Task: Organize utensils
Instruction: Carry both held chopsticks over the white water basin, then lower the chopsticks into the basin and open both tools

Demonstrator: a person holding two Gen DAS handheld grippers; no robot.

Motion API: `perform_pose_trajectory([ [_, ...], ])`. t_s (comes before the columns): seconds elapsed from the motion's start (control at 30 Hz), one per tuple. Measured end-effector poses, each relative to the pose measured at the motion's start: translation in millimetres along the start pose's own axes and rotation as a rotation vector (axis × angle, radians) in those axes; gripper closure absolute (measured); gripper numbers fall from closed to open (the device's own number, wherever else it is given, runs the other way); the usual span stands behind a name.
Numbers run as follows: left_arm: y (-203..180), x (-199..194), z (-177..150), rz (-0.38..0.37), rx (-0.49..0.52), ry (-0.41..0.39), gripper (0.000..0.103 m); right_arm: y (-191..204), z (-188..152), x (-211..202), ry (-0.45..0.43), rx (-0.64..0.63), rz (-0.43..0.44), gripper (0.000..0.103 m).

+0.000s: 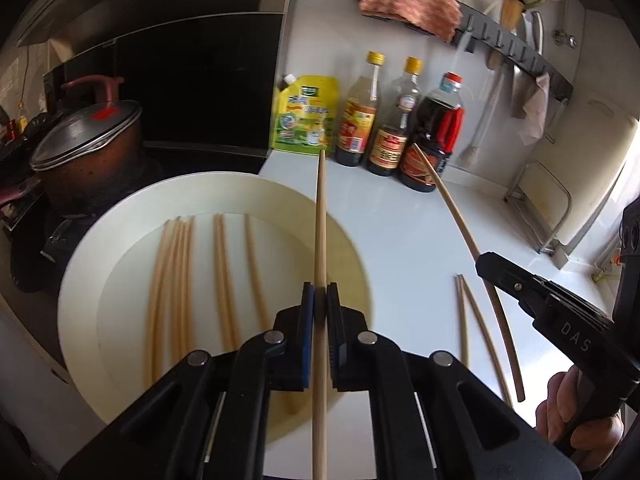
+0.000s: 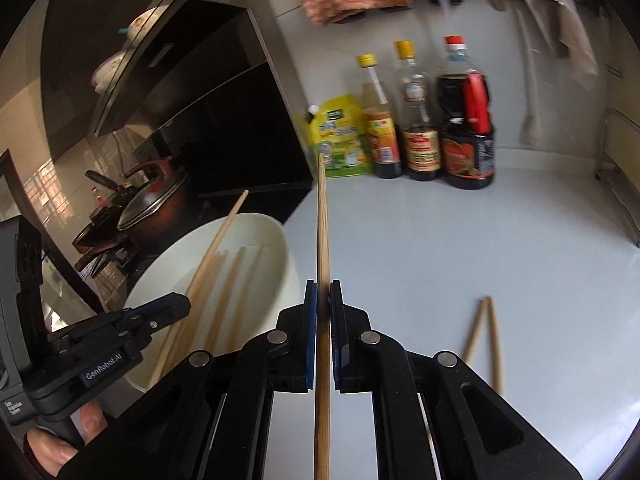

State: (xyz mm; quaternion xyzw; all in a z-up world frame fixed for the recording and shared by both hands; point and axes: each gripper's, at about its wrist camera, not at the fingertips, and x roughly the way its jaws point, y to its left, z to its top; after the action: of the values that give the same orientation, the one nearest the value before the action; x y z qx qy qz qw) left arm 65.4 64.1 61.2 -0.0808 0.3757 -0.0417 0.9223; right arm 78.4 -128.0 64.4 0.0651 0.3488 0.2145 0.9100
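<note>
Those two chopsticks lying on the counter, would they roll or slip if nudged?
The chopsticks look thin, light and stiff, so a nudge would probably skid or roll them on the glossy counter. The plate has a raised rim that likely contains them.

The right gripper clamps one long wooden chopstick between its blue-padded fingers. At left, the left gripper holds a second wooden chopstick over the round white plate, which carries further chopsticks. Two loose wooden chopsticks lie on the white surface.
</note>
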Motion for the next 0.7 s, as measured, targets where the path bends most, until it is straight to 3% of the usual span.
perform_pose_trajectory([
  [0.13,46,1,6,0.058,-0.056,-0.005,0.096,50,17,43,0.060,-0.052,0.068,0.097],
  [0.27,80,13,6,0.085,-0.098,0.013,0.096,84,22,86,0.129,-0.084,0.076,0.097],
  [0.53,113,36,5,0.084,-0.165,0.055,0.096,94,13,130,0.234,-0.071,0.050,0.097],
  [0.63,115,35,4,0.084,-0.176,0.047,0.095,96,12,133,0.234,-0.080,0.019,0.096],
  [0.7,115,32,3,0.093,-0.178,0.041,0.076,95,10,130,0.223,-0.078,0.019,0.090],
])
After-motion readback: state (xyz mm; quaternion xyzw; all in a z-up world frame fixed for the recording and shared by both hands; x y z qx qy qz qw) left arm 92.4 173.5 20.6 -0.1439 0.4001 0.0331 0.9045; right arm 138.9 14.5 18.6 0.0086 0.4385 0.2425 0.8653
